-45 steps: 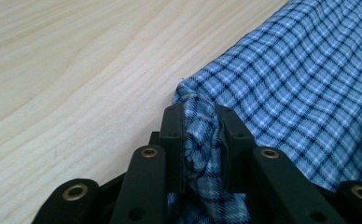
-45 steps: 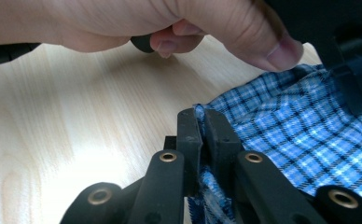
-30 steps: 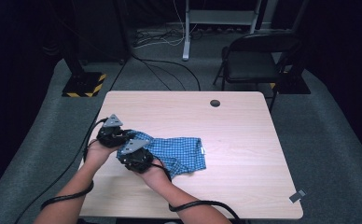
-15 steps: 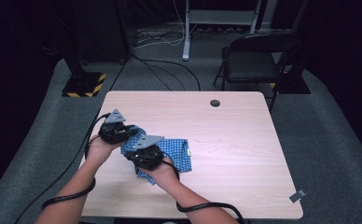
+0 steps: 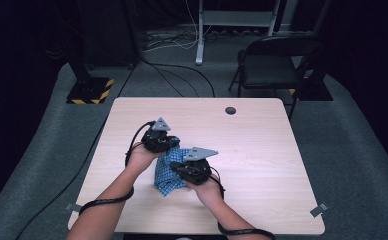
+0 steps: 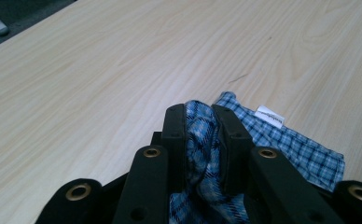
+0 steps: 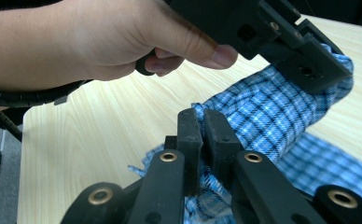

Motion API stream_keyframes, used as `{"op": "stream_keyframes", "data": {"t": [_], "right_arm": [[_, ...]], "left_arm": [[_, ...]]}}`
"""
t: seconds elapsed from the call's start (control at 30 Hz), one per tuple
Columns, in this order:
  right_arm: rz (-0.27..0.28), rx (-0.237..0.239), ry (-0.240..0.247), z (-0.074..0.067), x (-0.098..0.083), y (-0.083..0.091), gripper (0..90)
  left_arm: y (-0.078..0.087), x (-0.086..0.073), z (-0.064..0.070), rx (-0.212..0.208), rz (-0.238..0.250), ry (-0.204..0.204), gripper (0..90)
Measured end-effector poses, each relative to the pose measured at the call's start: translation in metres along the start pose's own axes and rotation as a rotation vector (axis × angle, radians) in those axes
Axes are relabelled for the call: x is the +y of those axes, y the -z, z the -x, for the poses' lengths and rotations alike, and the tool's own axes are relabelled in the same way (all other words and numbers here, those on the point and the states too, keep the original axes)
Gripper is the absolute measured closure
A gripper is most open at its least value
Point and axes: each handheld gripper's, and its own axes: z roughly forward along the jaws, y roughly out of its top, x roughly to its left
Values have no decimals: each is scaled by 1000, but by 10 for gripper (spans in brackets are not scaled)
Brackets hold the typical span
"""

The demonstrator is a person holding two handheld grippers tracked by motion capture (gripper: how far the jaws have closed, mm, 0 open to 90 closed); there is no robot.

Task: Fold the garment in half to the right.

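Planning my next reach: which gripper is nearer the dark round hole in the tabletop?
Left. The left gripper sits closer below-left of the hole; the right gripper is lower, farther away.

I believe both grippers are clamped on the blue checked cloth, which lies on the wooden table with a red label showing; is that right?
Not quite: the label is white, not red, as the left gripper view shows. The rest holds: the left gripper and the right gripper are both clamped on the blue checked cloth, on the wooden table.

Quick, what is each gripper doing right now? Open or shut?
Left gripper: shut on the blue checked cloth.
Right gripper: shut on the same cloth.
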Motion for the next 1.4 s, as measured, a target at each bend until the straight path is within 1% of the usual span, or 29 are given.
{"op": "stream_keyframes", "data": {"t": [0.07, 0.13, 0.23, 0.3, 0.33, 0.43, 0.5, 0.53, 0.57, 0.6, 0.63, 0.73, 0.83, 0.87, 0.93, 1.0, 1.1, 1.17, 1.2, 1.3, 1.37, 1.4], "right_arm": [[3, -12, -10, 4, -4, 5, 849], [0, -25, -11, 6, -9, 9, 848], [-14, -52, -12, 11, -16, 13, 844], [-30, -79, -8, 15, -22, 15, 840], [-40, -86, -14, 17, -25, 15, 836], [-58, -106, -31, 22, -34, 17, 814], [-68, -117, -41, 25, -38, 18, 792], [-75, -124, -41, 26, -40, 19, 782], [-78, -131, -41, 27, -41, 20, 774], [-81, -136, -43, 27, -43, 21, 764], [-83, -141, -48, 29, -44, 21, 751], [-87, -158, -58, 31, -47, 25, 721], [-93, -177, -66, 33, -51, 29, 690], [-95, -183, -72, 33, -52, 30, 667], [-98, -198, -85, 35, -55, 34, 643], [-97, -213, -93, 37, -58, 38, 595], [-86, -225, -117, 41, -60, 45, 561], [-74, -237, -124, 42, -59, 48, 541], [-63, -242, -121, 42, -57, 49, 535], [-40, -254, -105, 39, -52, 52, 520], [-32, -255, -96, 37, -49, 52, 511], [-29, -254, -92, 37, -48, 52, 507]], "left_arm": [[-7, 3, 4, -12, -8, -2, 758], [-13, 6, 7, -12, -20, -16, 754], [-24, 8, 12, -9, -44, -25, 746], [-31, 7, 13, -11, -55, -20, 724], [-36, 6, 13, -13, -60, -15, 708], [-43, 5, 13, -18, -67, 3, 618], [-45, 5, 13, -27, -59, 22, 506], [-46, 6, 13, -29, -55, 27, 480], [-47, 7, 13, -24, -52, 33, 434], [-47, 8, 13, -24, -45, 41, 386], [-46, 9, 13, -29, -39, 46, 372], [-44, 13, 12, -26, -19, 54, 317], [-37, 15, 10, -27, 19, 71, 287], [-35, 16, 9, -29, 25, 75, 280], [-30, 16, 7, -30, 29, 82, 269], [-27, 14, 6, -31, 30, 84, 272], [-24, 8, 7, -25, 14, 70, 278], [-24, 5, 8, -21, 5, 63, 283], [-23, 4, 8, -19, 5, 63, 282], [-20, 1, 6, -20, 27, 78, 280], [-16, 1, 4, -14, 46, 89, 277], [-13, 2, 2, -18, 50, 94, 276]]}}
